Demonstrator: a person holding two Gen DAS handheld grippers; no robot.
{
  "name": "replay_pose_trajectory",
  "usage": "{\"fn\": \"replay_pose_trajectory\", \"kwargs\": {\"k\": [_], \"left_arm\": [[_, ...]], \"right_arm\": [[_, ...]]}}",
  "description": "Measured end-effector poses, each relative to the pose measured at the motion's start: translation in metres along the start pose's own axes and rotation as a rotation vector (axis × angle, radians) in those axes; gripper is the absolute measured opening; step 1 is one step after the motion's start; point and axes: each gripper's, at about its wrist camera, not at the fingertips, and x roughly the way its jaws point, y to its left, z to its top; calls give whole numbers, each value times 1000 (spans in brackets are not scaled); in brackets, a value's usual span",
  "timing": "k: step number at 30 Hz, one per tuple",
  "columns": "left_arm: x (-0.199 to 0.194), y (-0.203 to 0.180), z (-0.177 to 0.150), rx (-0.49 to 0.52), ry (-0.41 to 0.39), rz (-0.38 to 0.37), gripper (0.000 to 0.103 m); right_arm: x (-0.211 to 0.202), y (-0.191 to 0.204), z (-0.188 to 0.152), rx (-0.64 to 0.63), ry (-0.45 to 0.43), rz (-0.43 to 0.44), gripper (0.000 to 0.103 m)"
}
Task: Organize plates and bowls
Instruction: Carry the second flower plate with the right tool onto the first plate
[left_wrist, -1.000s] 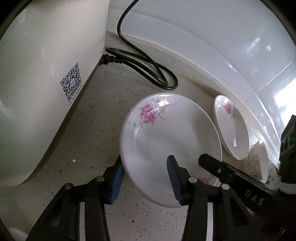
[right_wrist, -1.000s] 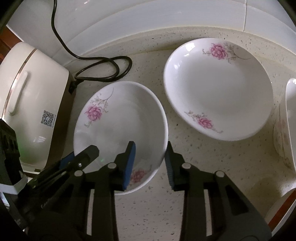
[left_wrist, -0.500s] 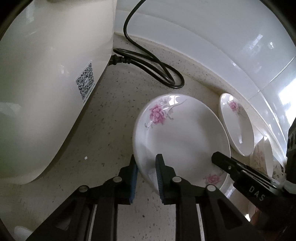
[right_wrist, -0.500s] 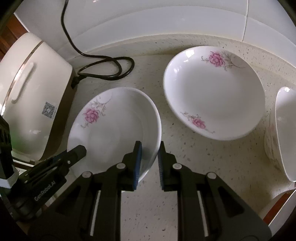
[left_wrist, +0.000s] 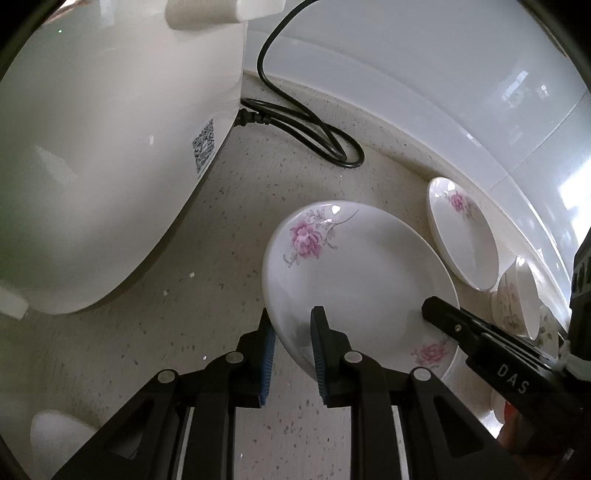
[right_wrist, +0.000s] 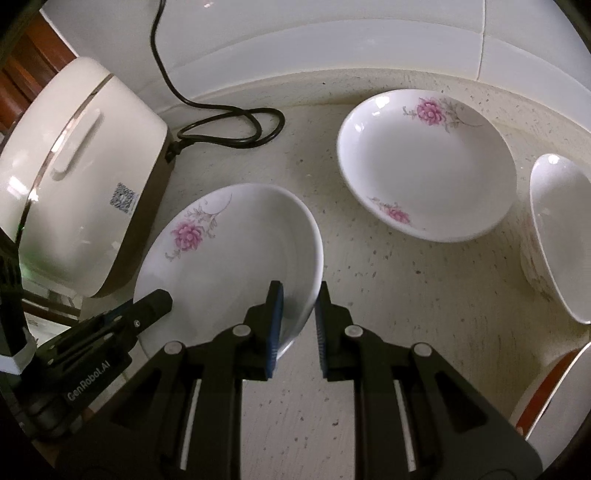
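A white plate with pink flowers (left_wrist: 358, 280) (right_wrist: 229, 266) is held between both grippers and tilts slightly above the speckled counter. My left gripper (left_wrist: 291, 325) is shut on its left rim, one pad above and one below. My right gripper (right_wrist: 298, 299) is shut on the opposite rim; its finger (left_wrist: 443, 314) shows at the plate's right edge in the left wrist view. A second flowered plate (right_wrist: 424, 166) (left_wrist: 461, 236) lies on the counter near the wall. Right of it stands a flowered bowl (right_wrist: 554, 240) (left_wrist: 517, 299).
A cream rice cooker (left_wrist: 92, 147) (right_wrist: 74, 177) stands close on the plate's left. Its black cord (left_wrist: 314, 125) (right_wrist: 229, 125) loops on the counter by the tiled wall. The rim of another white dish (right_wrist: 561, 398) shows at the bottom right.
Both grippers closed onto the plate's opposite rims. Since then the plate has risen a little off the counter with both of them.
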Motion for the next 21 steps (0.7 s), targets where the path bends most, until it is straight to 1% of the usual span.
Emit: {"fn": "replay_pose_trajectory", "kwargs": {"k": [9,21], "left_arm": [[-27,-2,-10,11,-36,19,20],[-60,14,-34,-20,-79,60,20]], "right_arm": [[-20,15,-10,-25,-21,25,20],[-29,49,-31,-83,-9,65,20]]}}
